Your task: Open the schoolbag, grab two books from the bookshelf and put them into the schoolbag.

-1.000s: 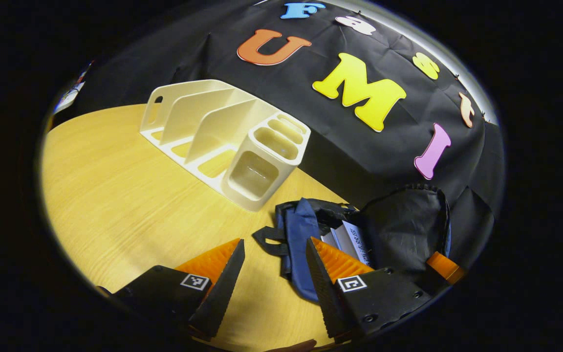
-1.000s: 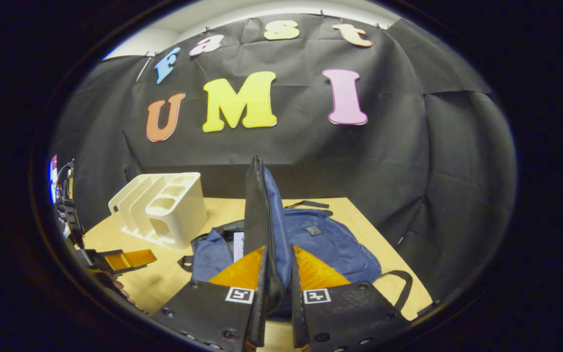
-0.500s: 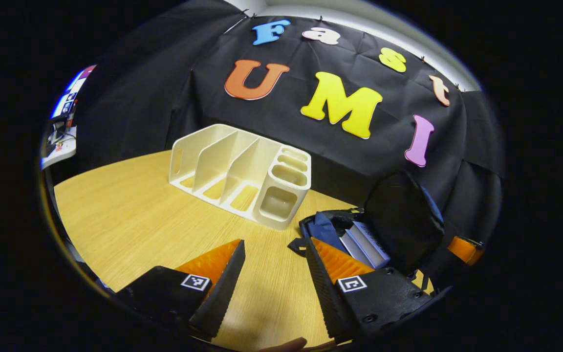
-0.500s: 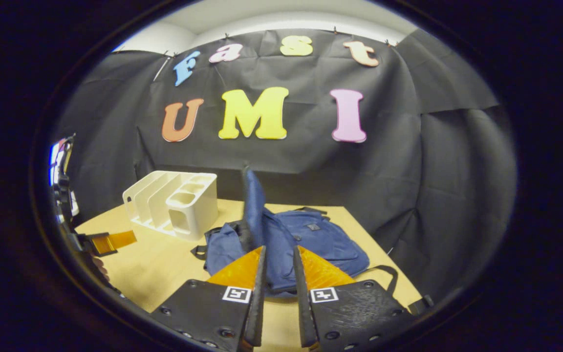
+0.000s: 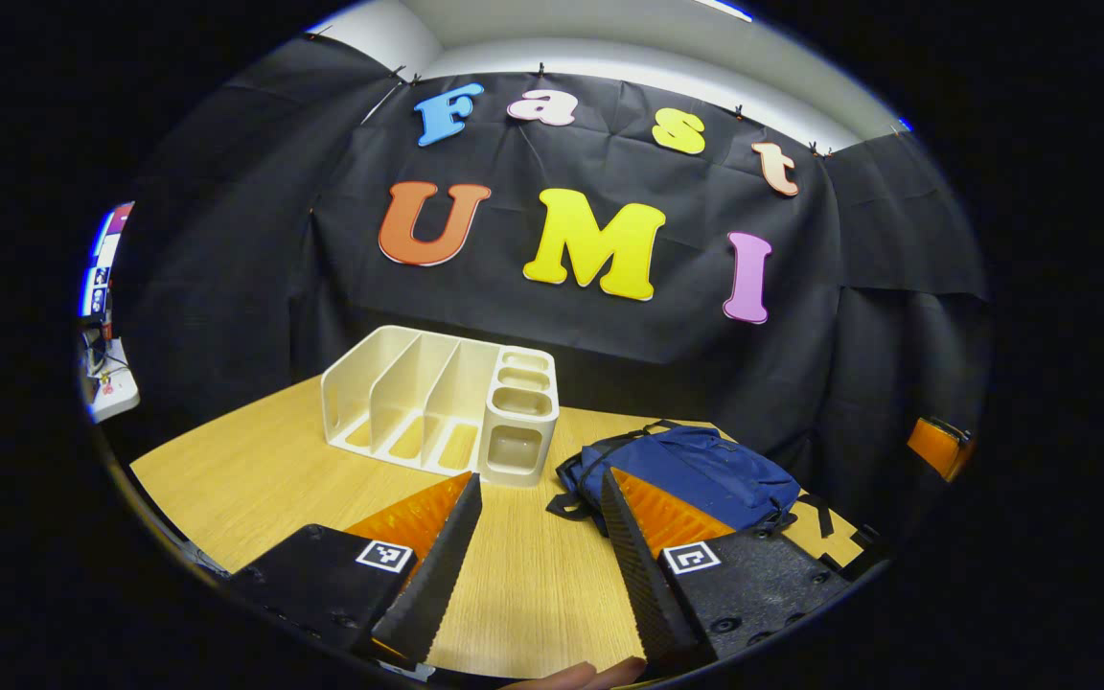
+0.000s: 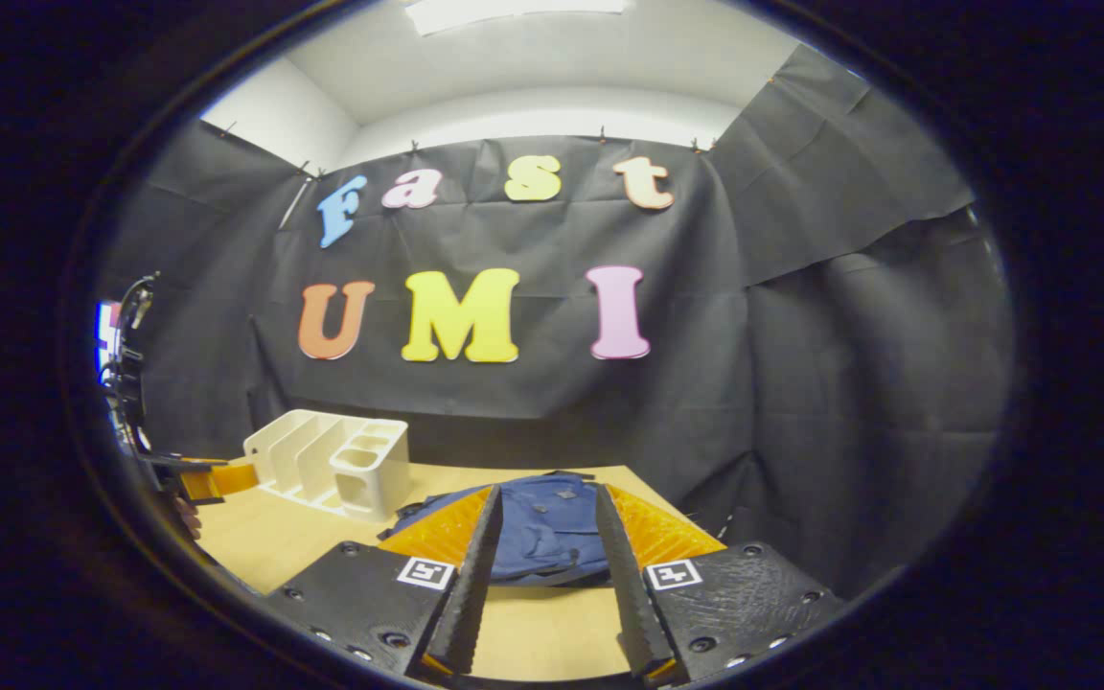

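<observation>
The blue schoolbag [image 5: 696, 470] lies flat on the wooden table [image 5: 255, 470], its flap down; no book shows. In the right gripper view the schoolbag [image 6: 547, 532] lies just beyond my fingers. The white bookshelf [image 5: 442, 407] stands left of the bag with its slots bare, and the bookshelf [image 6: 332, 460] sits at the left of the right gripper view. My left gripper [image 5: 538, 489] is open above the table, between shelf and bag. My right gripper [image 6: 544, 503] is open, nothing between its fingers. The right gripper's tip [image 5: 938, 446] shows far right; the left gripper [image 6: 212, 477] shows at far left.
Black cloth closes off the back and right sides of the table. A white device with cables [image 5: 111, 388] sits off the table's left edge. A fingertip [image 5: 600, 674] shows at the bottom of the left gripper view. Bare wood lies in front of the shelf.
The right gripper let go of the bag's flap, opened and drew back upward. The flap dropped flat over the books. The left gripper also pulled back and levelled out.
</observation>
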{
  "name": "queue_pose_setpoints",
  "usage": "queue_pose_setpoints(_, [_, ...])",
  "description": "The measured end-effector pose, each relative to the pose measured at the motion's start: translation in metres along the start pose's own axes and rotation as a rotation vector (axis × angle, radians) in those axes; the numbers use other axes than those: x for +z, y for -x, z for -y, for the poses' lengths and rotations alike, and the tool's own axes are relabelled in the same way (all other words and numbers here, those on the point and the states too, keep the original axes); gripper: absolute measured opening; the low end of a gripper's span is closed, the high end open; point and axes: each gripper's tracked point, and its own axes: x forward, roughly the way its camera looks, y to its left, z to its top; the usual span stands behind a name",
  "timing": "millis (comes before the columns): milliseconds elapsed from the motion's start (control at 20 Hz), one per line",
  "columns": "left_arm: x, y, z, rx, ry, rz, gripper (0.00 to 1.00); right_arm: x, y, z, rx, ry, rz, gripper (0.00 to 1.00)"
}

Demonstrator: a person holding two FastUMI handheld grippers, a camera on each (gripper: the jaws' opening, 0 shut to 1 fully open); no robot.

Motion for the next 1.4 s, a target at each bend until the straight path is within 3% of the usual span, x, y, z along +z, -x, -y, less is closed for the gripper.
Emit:
queue_pose_setpoints(250, [0.032,0.028,-0.010,0.052,-0.044,0.087,0.81,0.016,0.012,0.000,0.030,-0.038,0.025,0.88])
queue_pose_setpoints(350, [0.041,0.037,-0.008,0.049,-0.066,0.117,0.89,0.017,0.017,0.000,0.028,-0.019,0.037,0.96])
queue_pose_setpoints(400, [0.042,0.038,-0.007,0.051,-0.073,0.118,0.97,0.017,0.020,-0.003,0.038,-0.017,0.043,0.94])
queue_pose_setpoints(600, [0.039,0.031,-0.001,0.032,-0.113,0.107,0.98,0.022,0.023,-0.012,0.053,0.012,0.062,0.94])
queue_pose_setpoints(850, [0.038,0.034,-0.015,0.064,-0.141,0.084,0.98,0.009,0.019,-0.019,0.080,0.042,0.021,0.94])
queue_pose_setpoints(1400, [0.037,0.034,-0.017,0.070,-0.177,0.084,0.98,-0.001,0.012,-0.005,0.049,0.063,-0.029,0.94])
